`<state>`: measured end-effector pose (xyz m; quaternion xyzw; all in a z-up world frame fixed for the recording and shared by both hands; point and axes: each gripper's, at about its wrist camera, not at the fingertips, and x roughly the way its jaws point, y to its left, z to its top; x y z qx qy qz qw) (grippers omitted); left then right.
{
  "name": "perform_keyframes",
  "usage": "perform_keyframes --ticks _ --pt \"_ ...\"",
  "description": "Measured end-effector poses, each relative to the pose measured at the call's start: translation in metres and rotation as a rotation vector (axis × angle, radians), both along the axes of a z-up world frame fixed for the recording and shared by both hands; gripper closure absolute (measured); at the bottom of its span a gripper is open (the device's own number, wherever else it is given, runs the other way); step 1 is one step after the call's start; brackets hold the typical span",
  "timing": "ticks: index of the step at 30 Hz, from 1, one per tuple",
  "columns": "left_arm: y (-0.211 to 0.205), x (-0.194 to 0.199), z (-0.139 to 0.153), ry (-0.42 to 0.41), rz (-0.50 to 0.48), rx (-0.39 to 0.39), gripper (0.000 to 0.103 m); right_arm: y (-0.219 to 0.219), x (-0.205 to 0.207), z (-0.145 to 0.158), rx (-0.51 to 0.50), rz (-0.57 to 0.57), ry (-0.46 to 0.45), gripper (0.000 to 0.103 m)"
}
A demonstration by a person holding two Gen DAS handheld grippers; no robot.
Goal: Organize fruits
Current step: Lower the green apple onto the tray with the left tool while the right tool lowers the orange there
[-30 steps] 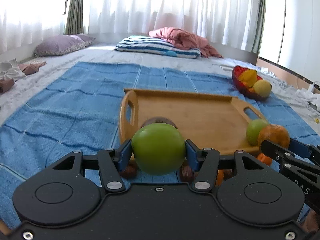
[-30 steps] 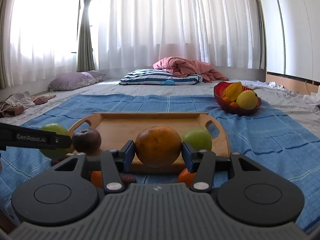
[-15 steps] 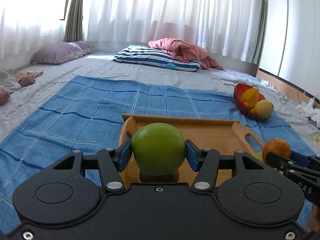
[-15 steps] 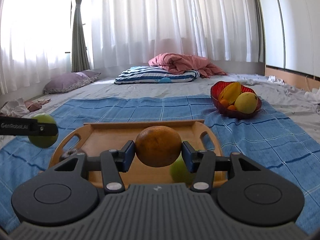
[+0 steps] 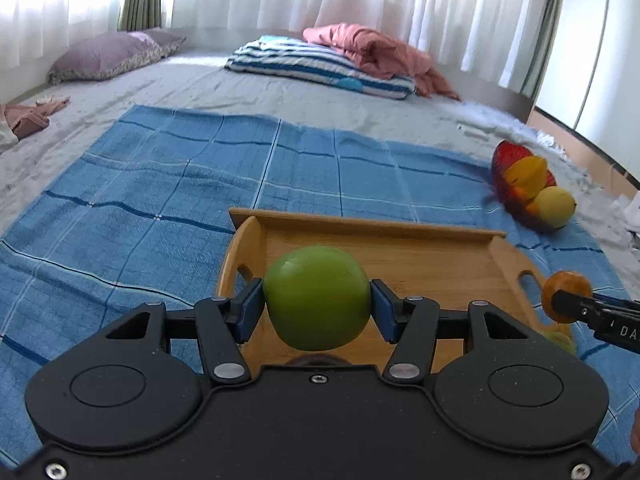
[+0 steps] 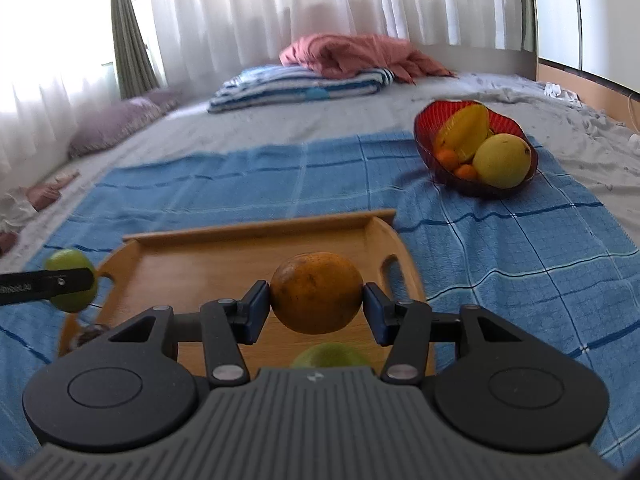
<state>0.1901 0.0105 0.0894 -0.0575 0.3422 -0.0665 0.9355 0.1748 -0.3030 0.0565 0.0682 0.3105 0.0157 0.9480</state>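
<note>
Claws on both sides are raised above the wooden tray (image 5: 400, 256), each pointing forward and slightly down across the blue checked blanket (image 5: 160, 184). The left claw (image 5: 317, 308) is clenched on a green apple (image 5: 317, 298), its blue pads pressed to the fruit's two sides, holding it in the air over the tray's near left part. The right claw (image 6: 316, 307) grips an orange (image 6: 316, 293) the same way, hanging over the tray's near right part beside the handle cutout. Beneath it a second green apple (image 6: 332, 356) lies on the tray, half hidden by the claw body. A dark fruit (image 6: 86, 336) sits near the tray's left end, blurred. Farther right, on the blanket's edge, a red bowl (image 6: 432, 120) holds yellow fruit and small oranges.
</note>
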Motion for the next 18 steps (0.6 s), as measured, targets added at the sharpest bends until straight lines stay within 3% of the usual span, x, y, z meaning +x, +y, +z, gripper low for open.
perform_keyframes --ticks 7,18 --pt "-0.004 0.022 -0.018 0.047 0.016 0.033 0.049 -0.002 0.027 -0.018 -0.010 -0.004 0.087 0.049" --pt "-0.011 0.028 -0.038 0.075 0.018 0.065 0.049 0.011 0.038 -0.035 -0.038 0.007 0.137 0.049"
